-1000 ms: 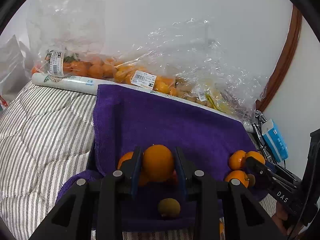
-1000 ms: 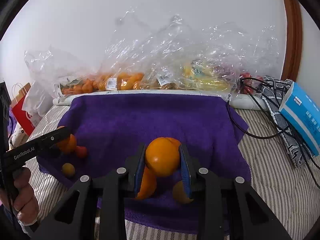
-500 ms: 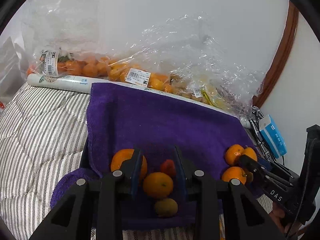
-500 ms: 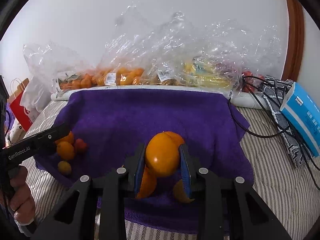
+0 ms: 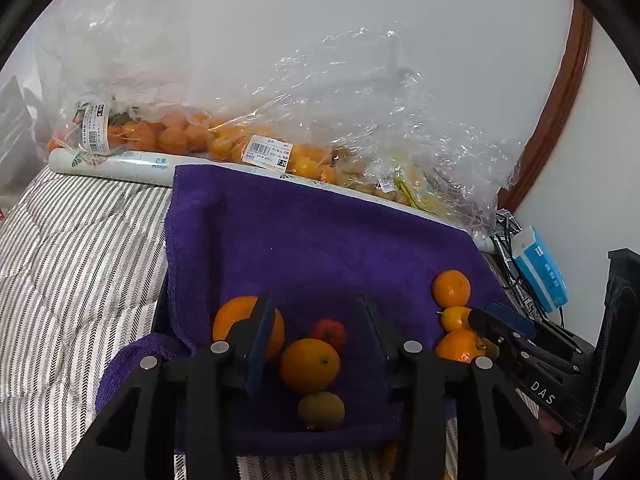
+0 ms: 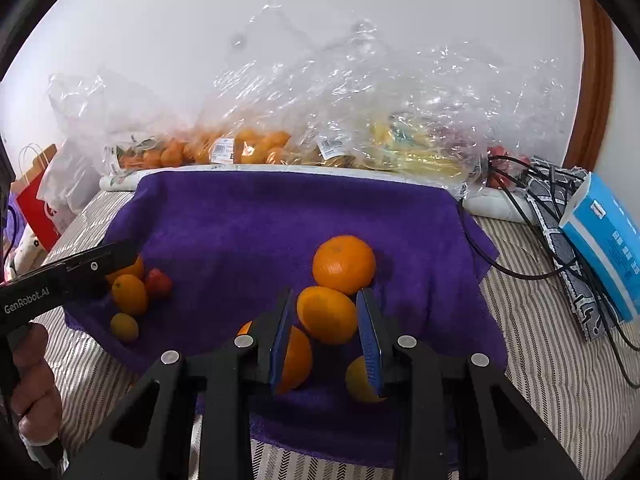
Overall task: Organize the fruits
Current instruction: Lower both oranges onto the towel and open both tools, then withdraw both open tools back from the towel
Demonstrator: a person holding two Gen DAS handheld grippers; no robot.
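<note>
1. On the purple towel (image 5: 320,240) two clusters of fruit are forming. The left gripper (image 5: 316,328) has its jaws opening, with an orange (image 5: 310,364) lying on the towel between them and clear of both pads; it looks released.
2. Around that orange sit a bigger orange (image 5: 240,320) partly behind the left finger, a small red fruit (image 5: 330,330) and a small yellow-green fruit (image 5: 321,410).
3. The right gripper (image 6: 326,334) is nearly closed, clamped on an orange-yellow fruit (image 6: 327,314). Just behind it lies a round mandarin (image 6: 344,264); a half-hidden orange (image 6: 296,356) and a yellow fruit (image 6: 360,380) rest below the jaws.
4. Judging by this, sorting is under way — the right fruit is yet to be set down, and the clear bags of fruit (image 6: 256,148) along the wall remain unpacked.
5. Only the right wrist view shows a hand (image 6: 34,380) on the left gripper's handle and a red paper bag (image 6: 38,196); only the left view shows the yellow-green fruit's full outline.
</note>
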